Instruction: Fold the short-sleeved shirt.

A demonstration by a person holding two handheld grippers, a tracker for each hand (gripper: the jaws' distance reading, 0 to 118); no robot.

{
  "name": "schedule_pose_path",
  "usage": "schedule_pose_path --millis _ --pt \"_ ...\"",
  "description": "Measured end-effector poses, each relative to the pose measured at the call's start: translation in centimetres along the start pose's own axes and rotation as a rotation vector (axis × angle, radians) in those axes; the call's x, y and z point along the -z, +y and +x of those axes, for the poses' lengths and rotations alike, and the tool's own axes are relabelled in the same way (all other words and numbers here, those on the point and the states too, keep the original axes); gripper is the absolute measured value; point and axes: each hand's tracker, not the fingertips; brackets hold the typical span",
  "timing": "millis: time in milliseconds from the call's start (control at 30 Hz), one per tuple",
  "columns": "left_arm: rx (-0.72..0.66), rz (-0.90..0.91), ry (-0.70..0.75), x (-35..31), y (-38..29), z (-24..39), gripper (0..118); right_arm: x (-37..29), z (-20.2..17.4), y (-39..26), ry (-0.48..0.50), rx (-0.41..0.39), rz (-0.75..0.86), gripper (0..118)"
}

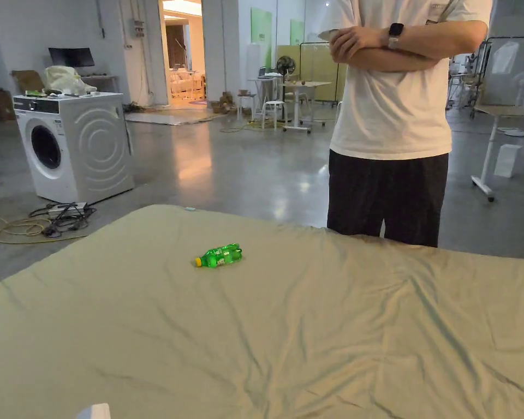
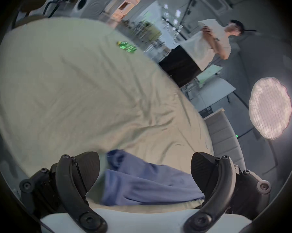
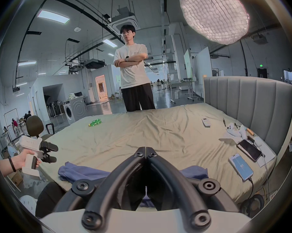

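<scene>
- Right now your left gripper (image 2: 145,171) hangs over the near edge of the bed, its jaws spread wide with nothing between them; in the right gripper view it sits off to the side (image 3: 48,152) in your hand (image 3: 22,160).
- Just beyond those spread jaws lies the short-sleeved shirt (image 2: 147,182), a blue one, crumpled on the sheet (image 2: 78,88) near the bed's close edge.
- Your right gripper (image 3: 146,150) has its jaws pressed tip to tip, holding nothing, and it points across the bed above the shirt (image 3: 84,171).
- A green bottle (image 1: 219,255) lies on its side farther out on the sheet, well apart from the shirt.
- A person in a white shirt (image 1: 397,98) stands at the far side of the bed with arms crossed.
- Two phones (image 3: 241,166) and some small white items rest by the padded headboard (image 3: 249,98).
- A washing machine (image 1: 75,144) stands on the floor beyond the bed.
</scene>
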Motion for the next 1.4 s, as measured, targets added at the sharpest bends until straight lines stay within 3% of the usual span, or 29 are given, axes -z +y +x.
schedule_pose_path --millis 100,167,367,400,467,533,567,667,900,1000,1100,1267,1300,1400 --pt "-0.016 -0.065 0.054 1.5 -0.8 -1.3 110 -0.1 0.5 -0.3 -0.018 0.006 -0.021 0" --pt "-0.058 -0.158 0.015 2.5 -1.3 -2.1 110 -0.1 0.8 -0.4 -0.023 0.023 -0.026 0" --pt "-0.095 -0.132 -0.019 4.2 -3.9 -1.2 106 0.1 0.8 -0.9 0.002 0.043 -0.057 0" --pt "-0.101 -0.139 -0.020 4.4 -3.7 -0.9 99 0.1 0.7 -1.1 0.004 0.034 -0.061 0" --pt "-0.124 -0.133 -0.027 4.2 -3.7 -0.2 35 0.1 0.6 -1.3 0.001 0.023 -0.076 0" --pt "-0.138 -0.141 -0.050 3.8 -4.8 3.8 16 0.2 0.7 -1.6 -0.001 0.024 -0.085 0" --pt "-0.128 -0.149 -0.045 4.2 -5.4 4.6 13 0.3 0.8 -1.7 -0.005 0.030 -0.091 0" --pt "-0.109 -0.193 -0.029 5.6 -5.9 3.7 11 0.3 1.2 -2.2 -0.019 0.041 -0.105 0" --pt "-0.139 -0.066 -0.037 2.4 -2.2 0.6 8 -0.2 2.2 -2.3 -0.038 0.069 -0.112 0" --pt "-0.011 -0.043 0.074 0.5 -0.4 0.5 8 -0.1 2.4 -2.5 -0.036 0.092 -0.111 0" --pt "-0.063 0.015 0.046 -1.4 1.0 -0.1 8 -0.1 2.1 -2.4 -0.034 0.096 -0.113 0" --pt "0.152 0.106 0.139 -3.6 1.9 4.3 8 0.0 2.1 -2.7 -0.021 0.108 -0.115 0" --pt "0.150 0.109 0.127 -2.7 3.1 0.9 8 -0.1 2.1 -2.8 -0.021 0.113 -0.110 0" --pt "0.185 0.102 0.034 -1.3 1.6 4.7 8 -0.1 2.0 -2.8 -0.013 0.123 -0.110 0"
